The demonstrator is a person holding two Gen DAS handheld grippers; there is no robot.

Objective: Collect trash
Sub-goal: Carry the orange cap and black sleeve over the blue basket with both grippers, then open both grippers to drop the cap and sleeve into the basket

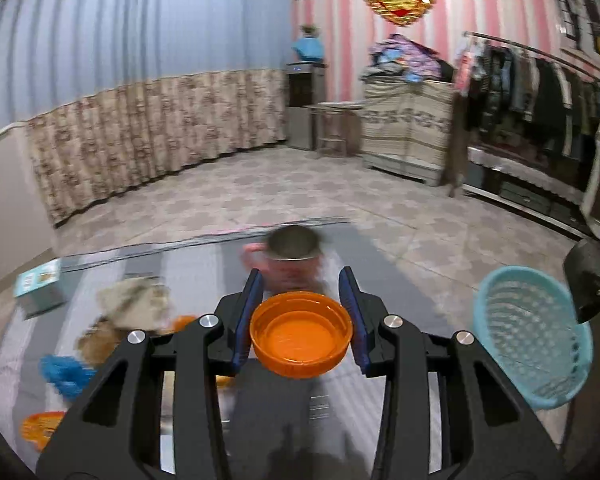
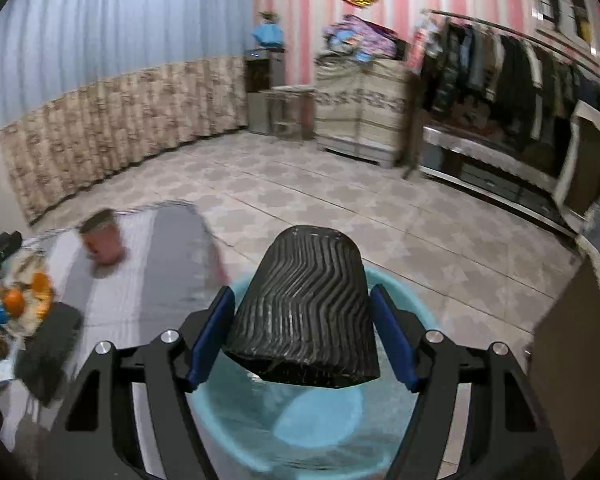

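Left gripper (image 1: 302, 300) clamps an orange bottle cap (image 1: 301, 335) above the striped table (image 1: 204, 264). Right gripper (image 2: 302, 312) — jaws wide, pinching a black ribbed cup (image 2: 306, 312) — hangs over the blue basket (image 2: 236, 412).

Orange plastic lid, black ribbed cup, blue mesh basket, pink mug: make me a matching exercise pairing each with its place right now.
Things:
1. orange plastic lid
2. black ribbed cup
3. light blue mesh basket
4. pink mug with a metal rim

Places:
A. standing on the grey striped table, beyond the fingers
B. between the right gripper's blue pads, above the basket
C. between the left gripper's blue pads
D. at the table's right edge, right of the left gripper

Pairs: 1-C, 2-B, 3-D, 4-A
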